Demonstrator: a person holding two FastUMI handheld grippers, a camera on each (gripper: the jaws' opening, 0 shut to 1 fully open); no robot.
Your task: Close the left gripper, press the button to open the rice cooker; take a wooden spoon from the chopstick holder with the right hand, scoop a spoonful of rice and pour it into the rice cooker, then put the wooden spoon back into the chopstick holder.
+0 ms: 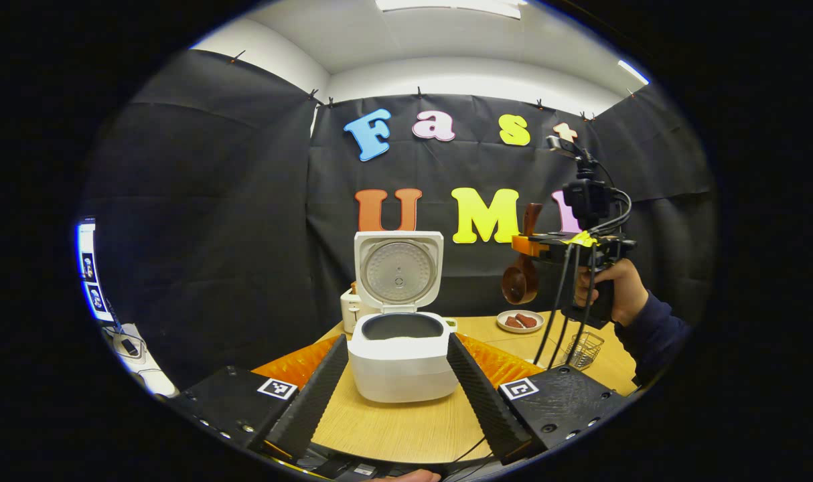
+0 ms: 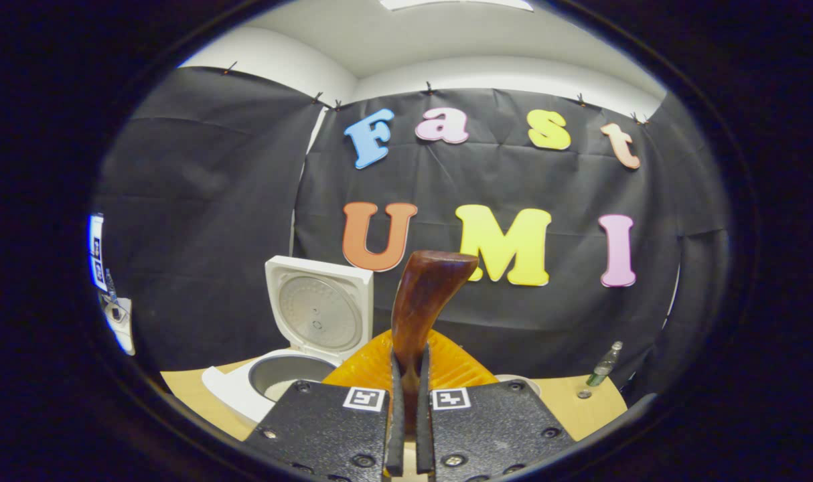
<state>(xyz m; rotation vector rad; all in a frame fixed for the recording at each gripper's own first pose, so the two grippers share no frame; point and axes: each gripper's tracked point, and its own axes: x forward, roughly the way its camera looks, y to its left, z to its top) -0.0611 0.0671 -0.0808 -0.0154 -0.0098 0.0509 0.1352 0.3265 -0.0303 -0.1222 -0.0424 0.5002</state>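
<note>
Wooden spoon [image 2: 421, 301] sat pinched in my right hand-held gripper [image 2: 406, 428] (left hand-held gripper [image 1: 396, 381] spread wide), rice cooker [image 1: 401, 348] open.

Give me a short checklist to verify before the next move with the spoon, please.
1. Cooker lid open: ok, it stands upright.
2. Right gripper shut on the spoon handle: ok, both fingers press it.
3. Spoon lifted over the table: ok, its bowl hangs down beside the cooker.
4. Rice in the spoon: cannot tell.
5. Left gripper out of the way: not ok, its open fingers flank the cooker.
6. Holder standing free for the return: ok.
</note>
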